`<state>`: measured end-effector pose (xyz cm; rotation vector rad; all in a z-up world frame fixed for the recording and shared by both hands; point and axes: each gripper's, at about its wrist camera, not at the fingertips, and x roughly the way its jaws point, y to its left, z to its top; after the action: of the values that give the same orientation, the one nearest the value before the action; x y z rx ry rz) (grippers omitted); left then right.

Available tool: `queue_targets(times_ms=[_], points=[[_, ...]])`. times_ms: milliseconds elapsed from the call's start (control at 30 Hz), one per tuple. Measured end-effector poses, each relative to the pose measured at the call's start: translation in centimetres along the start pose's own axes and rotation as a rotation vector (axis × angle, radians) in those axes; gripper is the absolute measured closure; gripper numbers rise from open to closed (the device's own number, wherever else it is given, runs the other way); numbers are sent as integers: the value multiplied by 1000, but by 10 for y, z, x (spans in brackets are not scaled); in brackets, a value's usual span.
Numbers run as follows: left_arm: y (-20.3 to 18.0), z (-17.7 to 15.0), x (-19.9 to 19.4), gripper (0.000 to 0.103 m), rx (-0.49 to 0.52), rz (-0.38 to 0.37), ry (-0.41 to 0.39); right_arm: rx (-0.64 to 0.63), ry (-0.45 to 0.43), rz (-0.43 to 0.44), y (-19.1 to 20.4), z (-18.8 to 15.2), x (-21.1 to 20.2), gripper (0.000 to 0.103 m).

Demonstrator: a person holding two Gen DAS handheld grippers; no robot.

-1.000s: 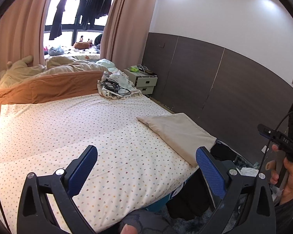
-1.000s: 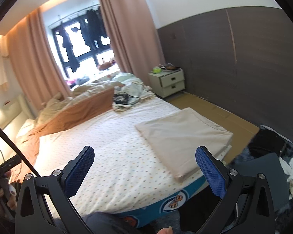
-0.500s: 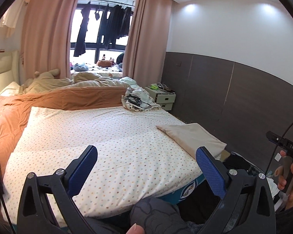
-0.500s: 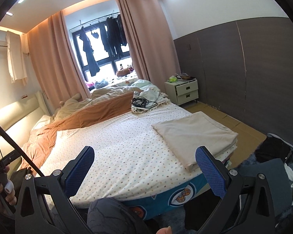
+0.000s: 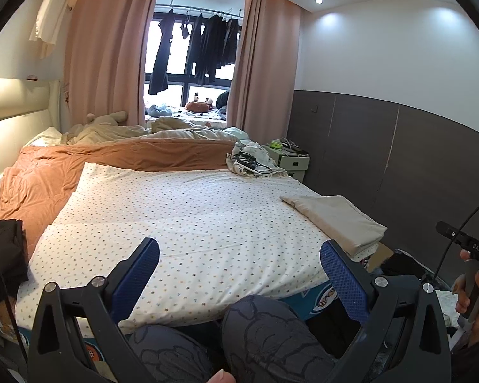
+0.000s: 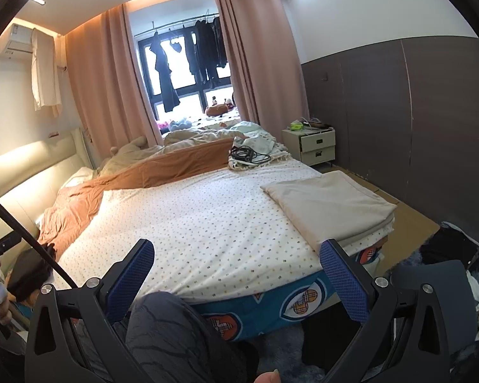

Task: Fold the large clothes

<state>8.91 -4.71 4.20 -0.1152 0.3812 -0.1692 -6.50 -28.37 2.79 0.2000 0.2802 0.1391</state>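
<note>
Both tongs gape over a bed, gripping nothing.

Nearest, the left tongs (image 5: pixel 239 269) and right tongs (image 6: pixel 238 268) stand wide apart above the person's grey-trousered knees (image 5: pixel 258 335). Past them, the bed (image 6: pixel 201 223) carries a dotted white sheet, bare across its middle. The folded beige cloth (image 6: pixel 329 206) lies flat at the bed's near right corner. Farther on, an orange blanket (image 5: pixel 118 156) is bunched along the left and far side, with a tangle of black cables (image 6: pixel 249 156) on pale fabric beside it. A nightstand (image 6: pixel 316 146) with 2 drawers stands against the dark wall panel; beyond, pink curtains (image 5: pixel 102 51) frame a window hung with dark clothes (image 5: pixel 194 48).
</note>
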Motion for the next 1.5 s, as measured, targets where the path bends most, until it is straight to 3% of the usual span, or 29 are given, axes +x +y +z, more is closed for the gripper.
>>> queue_targets(times_ms=[200, 600, 1500], points=[[10, -15, -9, 0, 6, 64, -28, -41, 28, 14, 27, -17, 8, 0], [31, -37, -11, 0, -24, 138, -19, 1, 66, 65, 33, -20, 29, 0], [28, -48, -19, 0, -16, 144, -18, -1, 58, 46, 51, -31, 24, 0]])
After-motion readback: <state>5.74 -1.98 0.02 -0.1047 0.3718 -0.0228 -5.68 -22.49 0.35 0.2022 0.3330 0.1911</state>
